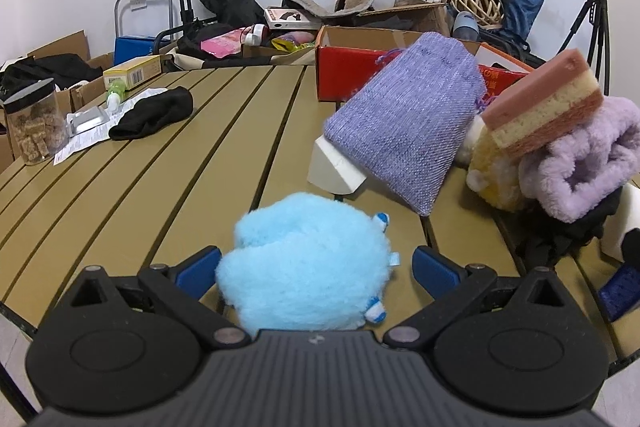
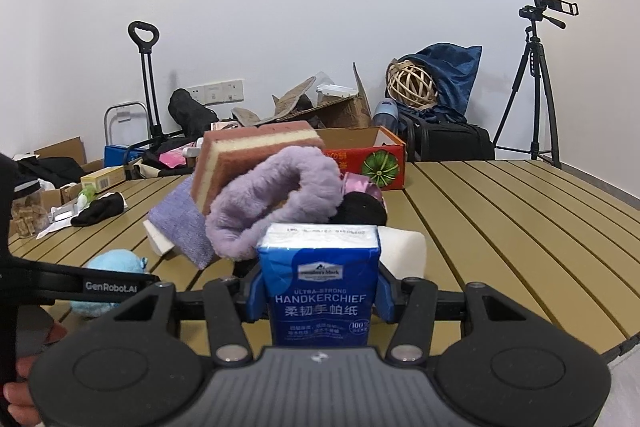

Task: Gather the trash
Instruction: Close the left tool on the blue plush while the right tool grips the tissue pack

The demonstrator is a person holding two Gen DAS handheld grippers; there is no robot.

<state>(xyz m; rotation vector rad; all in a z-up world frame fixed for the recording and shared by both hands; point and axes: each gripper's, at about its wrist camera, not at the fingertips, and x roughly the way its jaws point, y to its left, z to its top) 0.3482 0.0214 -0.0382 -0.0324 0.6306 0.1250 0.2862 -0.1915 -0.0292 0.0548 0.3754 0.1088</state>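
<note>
Left wrist view: left claw (image 1: 316, 267) spread wide over slatted tan surface (image 1: 160, 163), blue pads (image 1: 198, 269) either side of fluffy light-blue plush (image 1: 304, 267); left pad abt touching the fur, right pad clear of it, no squeeze seen. Plush lying on surface, close to near edge. Beyond it, purple woven pouch (image 1: 404, 123) leaning on white block (image 1: 336, 167). To the right, pink-and-yellow sponge (image 1: 544, 99) perched atop lilac fuzzy cloth (image 1: 580, 155), yellow fluffy item (image 1: 492, 167) just beside. Far left: black cloth (image 1: 154, 113), papers, jar w/ brown cubes (image 1: 34, 123). Red box (image 1: 360, 67) at far side.

Right wrist view: right claw (image 2: 320, 291) clamped on blue tissue pack (image 2: 320, 287) marked HANDKERCHIEF, pads pressing both sides, pack upright, held above surface (image 2: 500, 211) near front edge. Behind pack: white block (image 2: 404, 251), lilac fuzzy cloth (image 2: 272, 195), sponge (image 2: 248, 155) tilted on top, purple pouch (image 2: 180, 223) at left. Light-blue plush (image 2: 116, 261) lower left, partly hidden by left claw's black body. Person's fingers at bottom-left corner. Tripod w/ camera (image 2: 536, 83) at right, by wall.
</note>
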